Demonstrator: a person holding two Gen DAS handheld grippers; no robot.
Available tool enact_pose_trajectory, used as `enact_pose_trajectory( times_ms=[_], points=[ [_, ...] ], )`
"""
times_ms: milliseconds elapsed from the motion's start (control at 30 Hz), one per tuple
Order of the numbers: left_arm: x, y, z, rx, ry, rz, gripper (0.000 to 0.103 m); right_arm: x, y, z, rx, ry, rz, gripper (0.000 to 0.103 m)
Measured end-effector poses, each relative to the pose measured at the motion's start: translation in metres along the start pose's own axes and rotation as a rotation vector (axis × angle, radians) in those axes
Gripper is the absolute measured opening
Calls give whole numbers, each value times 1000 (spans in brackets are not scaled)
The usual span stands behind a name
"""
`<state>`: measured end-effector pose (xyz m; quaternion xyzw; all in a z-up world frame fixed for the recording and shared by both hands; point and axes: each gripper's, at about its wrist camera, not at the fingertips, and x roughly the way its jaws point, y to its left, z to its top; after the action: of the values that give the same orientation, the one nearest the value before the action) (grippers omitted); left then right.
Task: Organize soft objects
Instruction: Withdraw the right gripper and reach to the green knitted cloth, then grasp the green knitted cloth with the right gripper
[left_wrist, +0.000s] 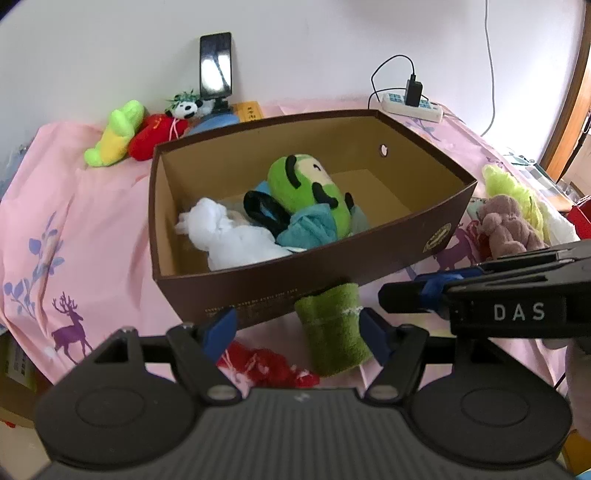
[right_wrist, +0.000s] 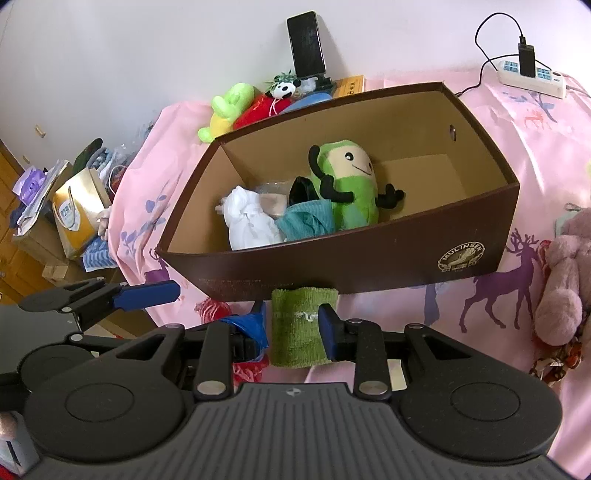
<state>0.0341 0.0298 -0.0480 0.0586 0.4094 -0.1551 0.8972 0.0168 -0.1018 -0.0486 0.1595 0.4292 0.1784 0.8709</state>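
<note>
A rolled green towel (right_wrist: 303, 325) hangs in front of the brown box (right_wrist: 332, 266), and my right gripper (right_wrist: 293, 326) is shut on it. In the left wrist view the same towel (left_wrist: 332, 332) shows between the wide-apart fingers of my left gripper (left_wrist: 297, 332), close to its right pad, with a red cloth (left_wrist: 266, 365) lying below. The right gripper (left_wrist: 388, 295) reaches in from the right there. Inside the box (left_wrist: 258, 291) lie a green plush doll (left_wrist: 306, 184), a white cloth (left_wrist: 229, 232) and a teal cloth (left_wrist: 310, 229).
Pink sheet (left_wrist: 92, 221) covers the surface. Behind the box lie a green-yellow plush (left_wrist: 114, 133), a red plush (left_wrist: 155, 136) and a panda (left_wrist: 186, 107) below a phone on a stand (left_wrist: 216, 64). A power strip (left_wrist: 413, 105) is back right; a pinkish-brown plush (left_wrist: 506, 225) sits right.
</note>
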Motion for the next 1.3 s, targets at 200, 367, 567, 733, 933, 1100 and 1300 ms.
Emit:
enact_pose_trajectory(
  times_ms=[200, 367, 567, 733, 933, 1100, 1300],
  points=[
    [5, -1, -2, 1, 19, 4, 71, 3, -2, -2, 6, 14, 2, 13],
    [9, 0, -11, -7, 34, -11, 71, 5, -2, -8, 2, 35, -1, 14],
    [10, 12, -32, -47, 53, -71, 71, 13, -4, -18, -12, 71, -18, 14],
    [12, 15, -51, -60, 66, -116, 71, 19, -12, -20, 12, 94, -20, 13],
    [14, 12, -60, -83, 40, -165, 71, 25, -19, -24, 44, 109, 0, 14],
    [14, 2, -52, -71, -42, -182, 71, 31, -25, -23, 81, 108, 33, 14],
    [33, -13, -40, -4, -66, -176, 71, 36, -34, -11, 95, 77, 73, 14]
  ],
)
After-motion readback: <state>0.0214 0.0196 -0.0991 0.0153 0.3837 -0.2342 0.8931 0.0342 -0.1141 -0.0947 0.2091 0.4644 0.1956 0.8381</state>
